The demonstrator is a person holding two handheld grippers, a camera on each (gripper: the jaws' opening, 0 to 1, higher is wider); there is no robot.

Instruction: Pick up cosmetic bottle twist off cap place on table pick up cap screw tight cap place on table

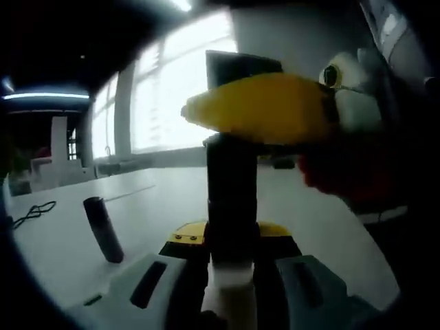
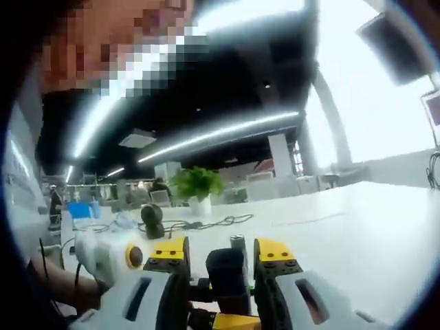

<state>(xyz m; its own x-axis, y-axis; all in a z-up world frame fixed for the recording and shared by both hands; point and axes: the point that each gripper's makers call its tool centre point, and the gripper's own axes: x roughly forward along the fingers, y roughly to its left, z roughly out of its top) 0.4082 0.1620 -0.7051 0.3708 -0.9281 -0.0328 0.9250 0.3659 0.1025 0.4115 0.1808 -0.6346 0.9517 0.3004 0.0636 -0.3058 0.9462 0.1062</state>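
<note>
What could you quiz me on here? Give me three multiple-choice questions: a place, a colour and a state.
1. Where is the small dark tube?
A. Standing on the table
B. Held in a claw
C. Lying on the floor

2. What colour are the right claw's pads?
A. Red
B. Yellow
C. Green

3. What is the left claw doing?
A. Hanging open and empty
B. Resting flat on the table
C. Gripping the bottle

Answers:
1 A: in the left gripper view the tube stands upright on the table, apart from the bottle.
2 B: in the right gripper view the pads of the right claw are yellow.
3 C: the left claw has its jaws closed against the bottle's sides.
</note>
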